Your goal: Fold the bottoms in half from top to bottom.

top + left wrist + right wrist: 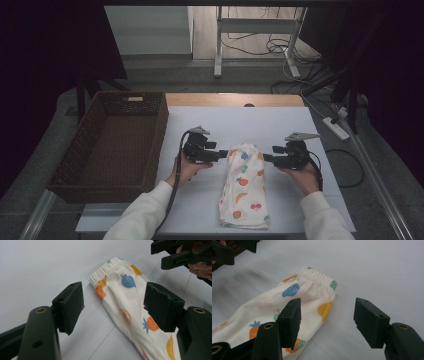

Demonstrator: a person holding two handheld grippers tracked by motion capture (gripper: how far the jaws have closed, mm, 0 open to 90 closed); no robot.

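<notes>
In the lower middle of the high view a folded, fruit-printed garment [244, 186] lies lengthwise on the white tabletop [280, 125], its elastic waistband at the far end, between the two grippers. The left gripper [223, 154] and right gripper [266, 158] sit at either side of that waistband, both with fingers apart and nothing between them. To do it well, I judge each should slide low under its waistband corner and pinch every layer evenly before lifting toward the wicker basket [90, 145] at the left of the frame
</notes>
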